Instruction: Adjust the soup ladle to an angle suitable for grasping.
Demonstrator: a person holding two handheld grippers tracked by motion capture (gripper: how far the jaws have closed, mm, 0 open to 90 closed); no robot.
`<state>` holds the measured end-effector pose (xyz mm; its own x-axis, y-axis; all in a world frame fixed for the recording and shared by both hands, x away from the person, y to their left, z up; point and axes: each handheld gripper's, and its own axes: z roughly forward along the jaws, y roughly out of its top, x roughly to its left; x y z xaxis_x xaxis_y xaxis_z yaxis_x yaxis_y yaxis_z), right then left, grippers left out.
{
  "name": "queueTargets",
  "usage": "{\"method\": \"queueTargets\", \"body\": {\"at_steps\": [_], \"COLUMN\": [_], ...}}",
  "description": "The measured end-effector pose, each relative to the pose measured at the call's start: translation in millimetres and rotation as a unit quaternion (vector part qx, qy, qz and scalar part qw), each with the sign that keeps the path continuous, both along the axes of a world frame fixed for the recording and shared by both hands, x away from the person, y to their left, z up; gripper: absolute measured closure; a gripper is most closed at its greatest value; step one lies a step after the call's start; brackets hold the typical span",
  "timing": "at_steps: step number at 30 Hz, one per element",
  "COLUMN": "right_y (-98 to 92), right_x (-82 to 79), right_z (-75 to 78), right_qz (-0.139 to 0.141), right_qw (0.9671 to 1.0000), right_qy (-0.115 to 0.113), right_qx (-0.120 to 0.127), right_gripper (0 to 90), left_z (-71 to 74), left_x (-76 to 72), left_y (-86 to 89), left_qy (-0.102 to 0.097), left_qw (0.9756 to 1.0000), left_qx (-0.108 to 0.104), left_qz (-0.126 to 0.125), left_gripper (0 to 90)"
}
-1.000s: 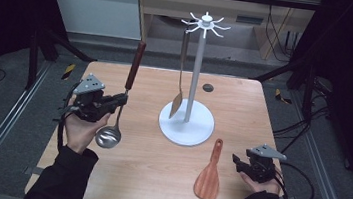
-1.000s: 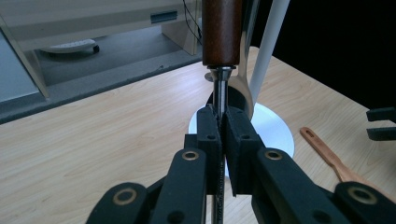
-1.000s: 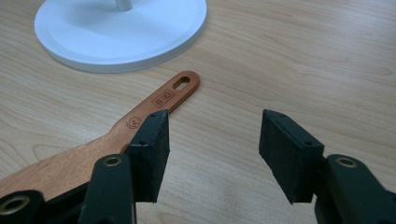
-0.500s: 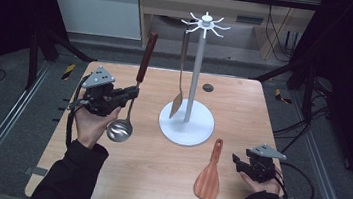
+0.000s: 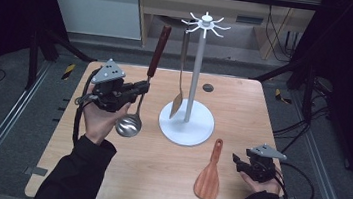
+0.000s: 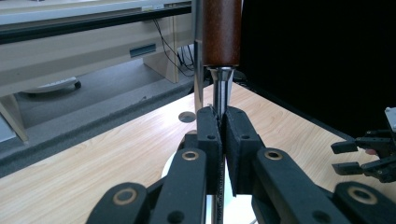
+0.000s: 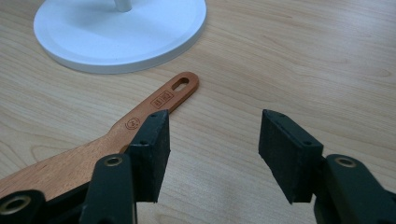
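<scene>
- The steel ladle with a reddish-brown wooden handle [image 5: 140, 95] hangs above the left half of the table, held nearly upright, leaning a little to the right at the top; its round metal bowl [image 5: 128, 125] is at the bottom, above the tabletop, and the handle rises past the table's far edge in the high view.
- The left gripper [image 5: 138, 88] is pinched on the ladle's thin metal shank just below the wooden grip; in the left gripper view its two black jaws press together on the shank [image 6: 218, 100], with the brown grip [image 6: 221, 30] directly above them.
- The person's left hand [image 5: 99, 118] grips that tool from below, forearm in a dark sleeve [image 5: 72, 176] coming in from the near edge.
- Right of the ladle stands a white utensil stand with a round base [image 5: 185, 127], a slim pole and a ring of hooks at the top; a slender metal spatula [image 5: 181, 75] hangs from one hook, its blade close above the base.
- A flat wooden rice paddle [image 5: 209, 172] lies on the light wooden table [image 5: 263, 114], near the right front, handle pointing toward the stand (a slot at its tip shows in the right gripper view).
- The right gripper [image 5: 236, 161] rests low near the right front corner, just right of the paddle; its jaws are spread apart with nothing between them, and the paddle handle [image 7: 161, 100] lies beside the left jaw in the right gripper view.
</scene>
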<state>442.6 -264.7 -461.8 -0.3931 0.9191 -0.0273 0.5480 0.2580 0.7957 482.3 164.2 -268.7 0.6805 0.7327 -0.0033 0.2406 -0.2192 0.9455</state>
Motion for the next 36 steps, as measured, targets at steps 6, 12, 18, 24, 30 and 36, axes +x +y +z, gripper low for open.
{"method": "queueTargets", "body": {"at_steps": [6, 12, 18, 24, 30, 36], "right_y": [0.2, -0.2, -0.1, -0.2, -0.3, -0.2], "right_x": [0.0, 0.4, 0.4, 0.5, 0.4, 0.3], "right_z": [0.0, -0.3, -0.2, -0.3, -0.1, -0.1], "right_qz": [0.000, 0.002, 0.002, 0.003, 0.003, 0.004], "right_qw": [1.0000, 1.0000, 1.0000, 1.0000, 1.0000, 1.0000], "right_qy": [0.001, 0.000, 0.000, -0.001, -0.001, 0.000], "right_qx": [0.001, 0.000, 0.001, 0.001, 0.002, 0.001], "right_gripper": [43.6, 43.6, 43.6, 43.6, 43.6, 43.5], "left_z": [4.4, 7.9, 8.9, 7.1, 6.9, 6.8], "left_x": [2.0, 4.4, 8.2, 13.5, 16.2, 19.1], "left_y": [-7.7, -16.7, -25.9, -29.7, -33.0, -36.0], "left_qy": [-0.004, -0.010, -0.008, -0.003, -0.003, -0.001], "left_qw": [1.0000, 0.9999, 0.9998, 0.9998, 0.9998, 0.9998], "left_qx": [-0.001, -0.001, 0.002, 0.004, 0.003, 0.006], "left_qz": [-0.007, -0.014, -0.019, -0.019, -0.020, -0.021], "left_gripper": [84.6, 84.5, 84.5, 84.5, 84.6, 84.5]}}
